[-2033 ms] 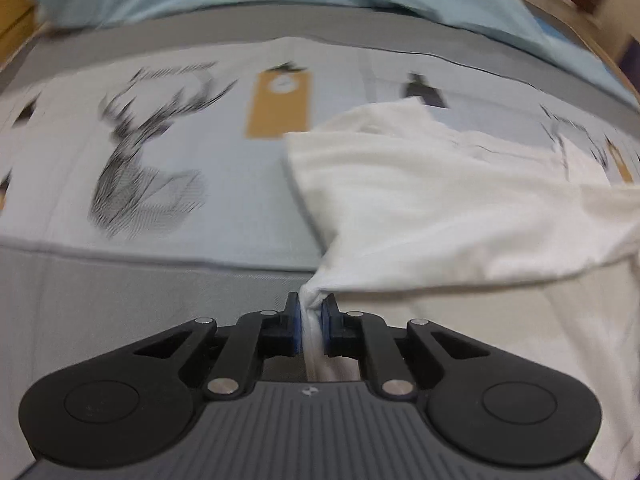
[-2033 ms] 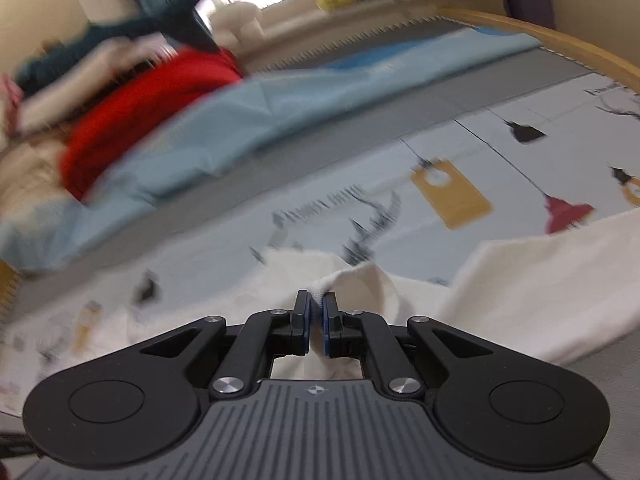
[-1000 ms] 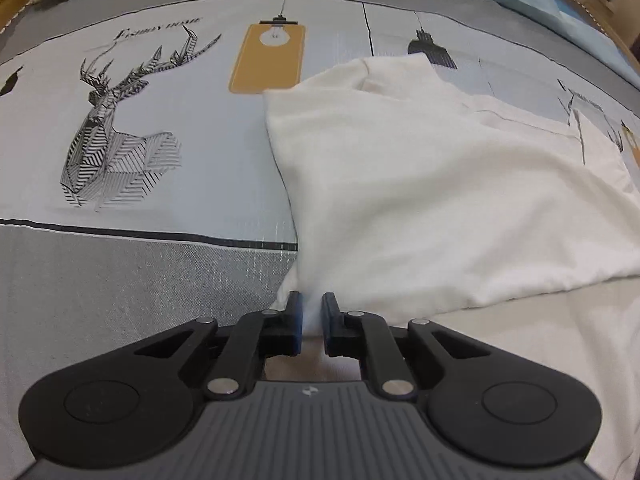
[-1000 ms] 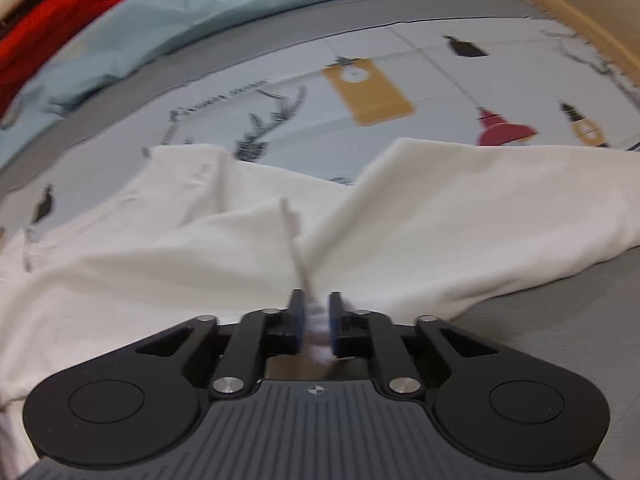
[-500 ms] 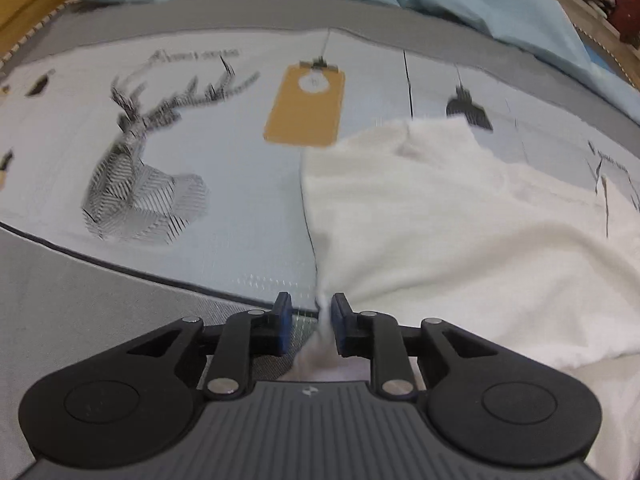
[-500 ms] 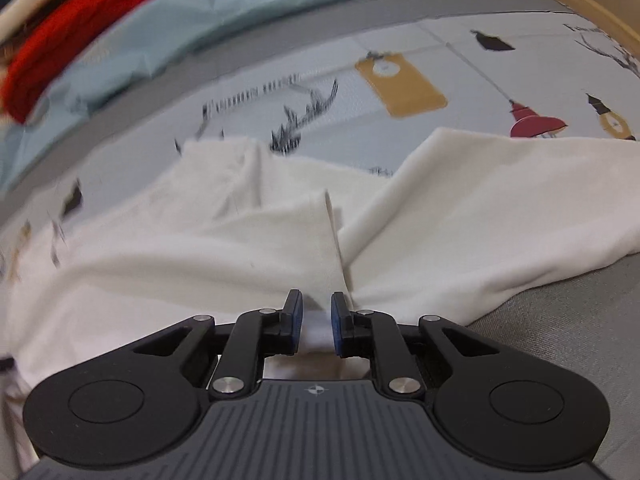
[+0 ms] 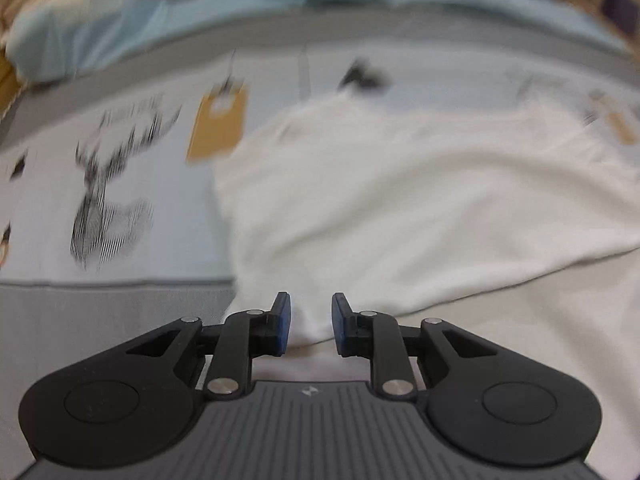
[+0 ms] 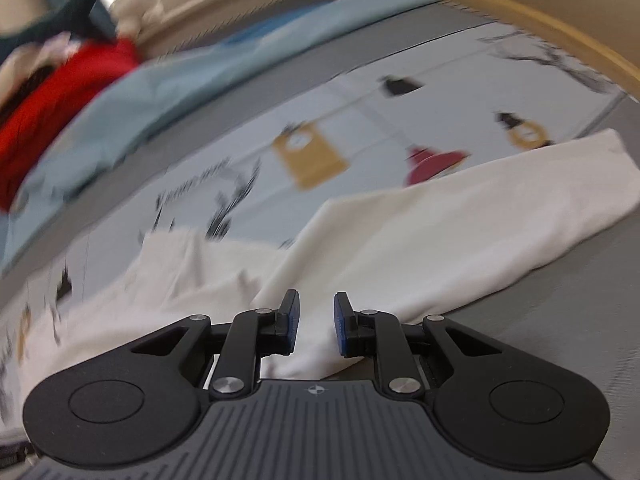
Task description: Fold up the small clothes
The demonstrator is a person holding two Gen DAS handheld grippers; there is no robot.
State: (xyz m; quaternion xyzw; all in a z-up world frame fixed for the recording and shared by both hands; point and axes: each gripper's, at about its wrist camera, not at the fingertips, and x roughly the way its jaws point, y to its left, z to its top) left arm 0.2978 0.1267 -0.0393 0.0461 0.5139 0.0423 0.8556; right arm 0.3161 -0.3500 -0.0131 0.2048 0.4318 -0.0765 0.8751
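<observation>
White garment [image 7: 400, 208] lies on the bed's printed sheet [image 7: 132, 128], near the front edge, already doubled over: a folded layer sits on top of a lower layer, fold edge running left to right in the left wrist view. In the right wrist view the same garment [image 8: 420, 248] shows two overlapping flaps meeting near the middle, right flap reaching out over the grey band of the bedding. Laid flat like this probably so the next fold can be made crosswise. Views are motion-blurred, detail soft.

Left tool [image 7: 307, 322]: jaws have just been opening, now a moderate gap, released; cloth shows through the gap but the pads don't press it. Right tool [image 8: 316, 324]: also just opened a bit further, similar gap, released; cloth lies below and between the jaws, no pinch visible. Both tools point down at the near hem.

Judgement: first fold set down and let go; next move needs fresh grasps for another fold.

Far side: light blue blanket [image 8: 168, 80], red cloth pile [image 8: 48, 104].
</observation>
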